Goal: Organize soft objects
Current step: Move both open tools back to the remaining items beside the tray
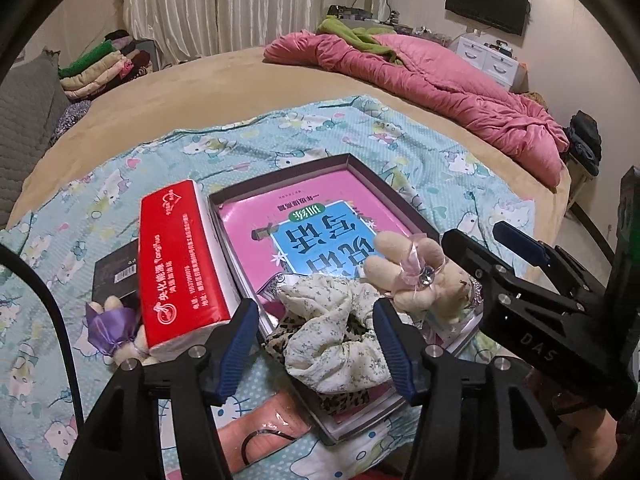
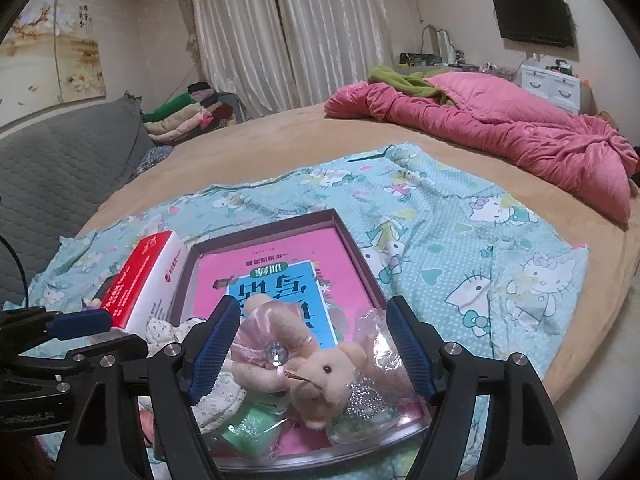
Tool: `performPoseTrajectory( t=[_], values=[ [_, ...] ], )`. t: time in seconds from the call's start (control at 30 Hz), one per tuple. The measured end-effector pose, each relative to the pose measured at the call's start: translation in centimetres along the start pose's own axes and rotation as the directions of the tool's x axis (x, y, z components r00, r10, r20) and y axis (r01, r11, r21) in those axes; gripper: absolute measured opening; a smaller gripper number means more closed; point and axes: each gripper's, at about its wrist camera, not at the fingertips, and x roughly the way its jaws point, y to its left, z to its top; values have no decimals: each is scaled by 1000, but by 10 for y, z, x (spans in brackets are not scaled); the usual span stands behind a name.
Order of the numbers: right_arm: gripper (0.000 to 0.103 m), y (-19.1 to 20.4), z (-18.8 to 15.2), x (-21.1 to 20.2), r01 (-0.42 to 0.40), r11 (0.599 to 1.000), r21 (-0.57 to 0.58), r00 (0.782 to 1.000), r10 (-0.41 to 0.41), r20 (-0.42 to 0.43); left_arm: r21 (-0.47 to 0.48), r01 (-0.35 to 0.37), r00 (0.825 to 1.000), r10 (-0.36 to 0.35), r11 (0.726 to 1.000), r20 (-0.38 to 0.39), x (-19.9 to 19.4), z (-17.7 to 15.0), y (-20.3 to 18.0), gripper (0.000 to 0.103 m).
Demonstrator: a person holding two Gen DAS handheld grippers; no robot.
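The left gripper (image 1: 316, 344) hangs over the near end of a shallow tray (image 1: 280, 178) on the bed, its jaws standing about half open with nothing gripped; a cream floral scrunchie (image 1: 340, 336) lies in the gap between the two blue pads (image 1: 236, 344), loose on the tray and, as far as the left wrist view shows, not pressed by either one. A leopard-print scrunchie (image 1: 276, 338) peeks out from under it, just inside the left pad. Just beyond the tips of the left jaws a pink book (image 1: 320, 216) fills the tray floor. Outside the left jaw, close by it, a red tissue pack (image 1: 180, 264) leans against the tray wall, and beside that lies a small plush bear in purple wrap (image 1: 116, 328). The right gripper (image 2: 316, 344) hovers over the same end of the tray, its jaws wide apart and empty of any grip; between them a beige plush bear with pink ribbon and a clear gem (image 2: 296, 364) lies on the book, touching neither pad. A green soft item (image 2: 252, 428) sits below the bear, nearer the base of the jaws; what it is cannot be told. All of it rests on a blue cartoon-print sheet (image 2: 460, 248), with a pink quilt (image 2: 520, 136) well beyond the jaws.
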Motion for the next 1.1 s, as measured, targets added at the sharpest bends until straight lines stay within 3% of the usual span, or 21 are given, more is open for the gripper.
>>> performPoseTrajectory(
  t=[0.4,1.1],
  values=[
    [78,20,6,-18,6,999,-43,1000,-4,31,-17,-18,999,19,1000,35,-24,-3,13,62],
    [78,85,10,-50,-71,982,-176,996,81,49,-84,-65,994,72,994,88,-65,-11,53,63]
  ],
)
